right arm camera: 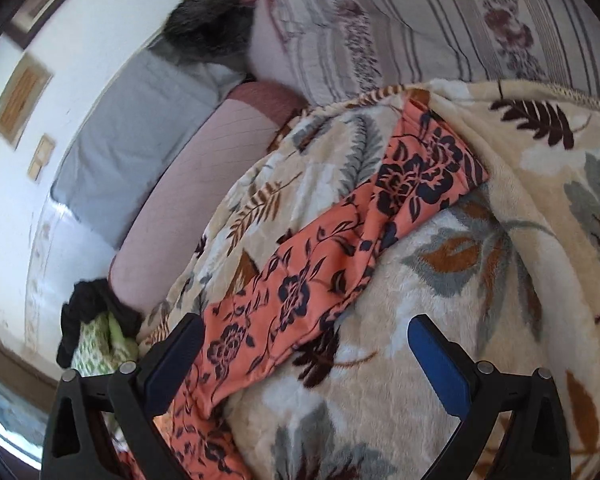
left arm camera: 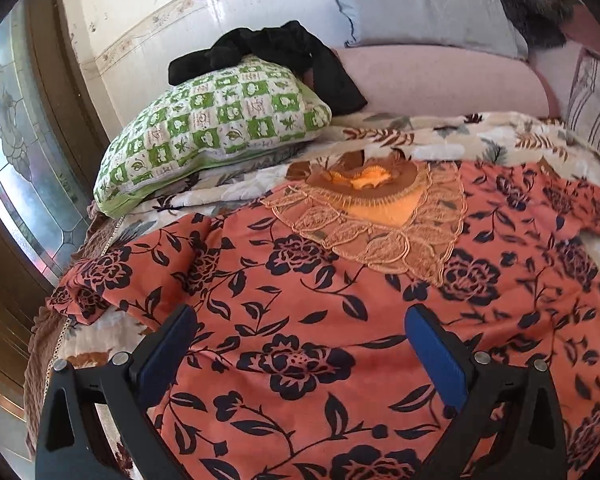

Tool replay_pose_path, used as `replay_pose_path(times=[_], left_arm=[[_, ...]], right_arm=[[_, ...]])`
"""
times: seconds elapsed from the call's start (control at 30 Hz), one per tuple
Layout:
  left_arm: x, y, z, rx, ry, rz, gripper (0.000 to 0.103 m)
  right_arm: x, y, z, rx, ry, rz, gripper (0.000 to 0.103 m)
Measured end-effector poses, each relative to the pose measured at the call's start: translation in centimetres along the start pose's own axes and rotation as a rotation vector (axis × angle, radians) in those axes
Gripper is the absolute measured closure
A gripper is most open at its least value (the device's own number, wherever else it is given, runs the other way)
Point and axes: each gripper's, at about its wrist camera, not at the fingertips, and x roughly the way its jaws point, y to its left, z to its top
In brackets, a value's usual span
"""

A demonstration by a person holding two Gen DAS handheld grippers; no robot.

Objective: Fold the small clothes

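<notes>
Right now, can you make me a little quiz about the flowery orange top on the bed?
1. True or false: the left gripper has its jaws shut on the orange flowered top.
2. What lies on the green checked pillow? A) a black garment B) a red towel C) a book
3. Fill in: in the right wrist view, the top's sleeve lies stretched across the leaf-patterned ____.

Key
1. False: both jaws stand wide apart above the cloth, holding nothing.
2. A: the black garment is draped over it.
3. blanket. The right gripper is open too.
</notes>
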Motion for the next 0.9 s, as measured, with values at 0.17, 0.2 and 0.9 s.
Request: replay_pose_path(times=[0.17,0.2,0.9], left_arm=[[2.1,0.6,-0.3,-0.044,0.066,-0.077,0.0],[2.3,0.6,-0.2,-0.054,0.07,-0.084,0.0],[4.1,10.3,0.4,-0.306,0.099,0.025,0.0]], right_arm=[[4.6,-2.3,3.8,0.163,0.012,0.034,0.005],[5.5,-2.7,4.3,0.177,0.016,0.027,0.007],[2.1,12.8,-2.9,-0.269,-0.039,0.274,0.088]])
